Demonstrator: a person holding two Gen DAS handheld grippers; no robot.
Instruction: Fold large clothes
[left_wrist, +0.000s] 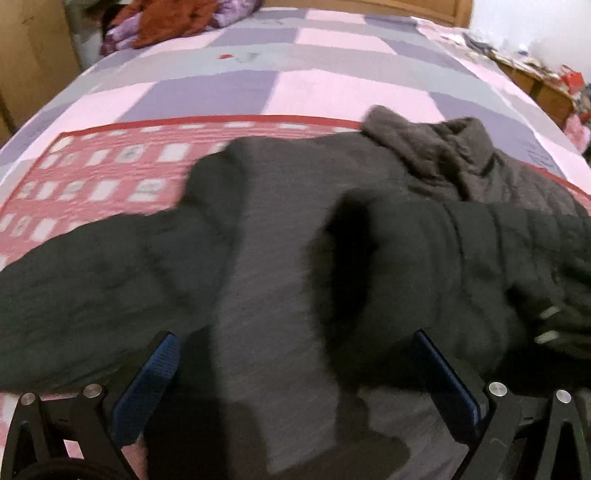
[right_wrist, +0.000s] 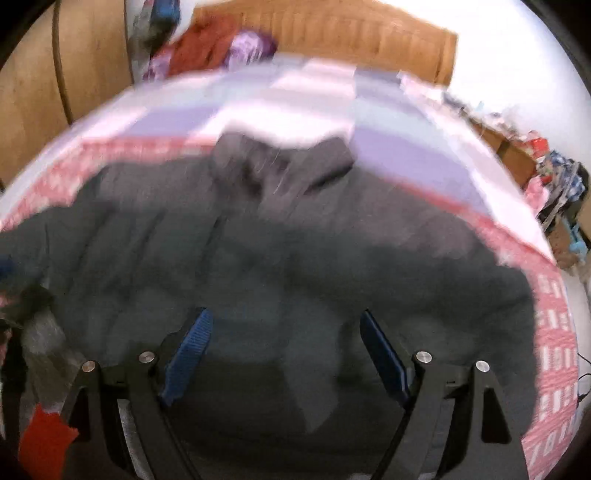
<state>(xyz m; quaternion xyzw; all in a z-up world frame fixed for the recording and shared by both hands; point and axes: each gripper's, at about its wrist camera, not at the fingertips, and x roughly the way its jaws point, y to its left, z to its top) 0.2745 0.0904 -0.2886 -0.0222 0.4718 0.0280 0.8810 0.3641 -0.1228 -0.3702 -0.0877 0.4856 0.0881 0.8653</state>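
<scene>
Your left gripper (left_wrist: 295, 354) is nearest, its blue pads (left_wrist: 147, 387) spread wide at 7 and 5 o'clock with nothing between them but the jacket (left_wrist: 258, 240) beneath; whether they touch the cloth you cannot tell. Your right gripper (right_wrist: 286, 343) is spread the same way over the jacket (right_wrist: 277, 258), pinching nothing.

From the left view, going left to right: a dark sleeve runs out toward 9 o'clock, a grey lining panel sits at centre, a quilted front flap lies folded over at 3 o'clock, and the collar (left_wrist: 424, 147) stands at 1 o'clock. From the right view the jacket lies spread across the bed with its collar (right_wrist: 280, 162) at 12 o'clock. Both views are blurred, so seams are hard to read.

The fold looks barely begun. You would do well to take the hem or the flap edge at both corners, one tool each, bite deep because quilted cloth is thick and slippery, then lift together and carry across evenly so the panel lands flat. Tuck the left sleeve in first, or it may trail out.

Under it lies a red patterned blanket (left_wrist: 92, 177) on a pink and lilac checked bedspread (left_wrist: 295, 81). Toward 11 o'clock sits a heap of rust and purple clothes (left_wrist: 166, 22), a wooden headboard (right_wrist: 351, 40) at 12, cluttered shelves (right_wrist: 535, 155) at 2
</scene>
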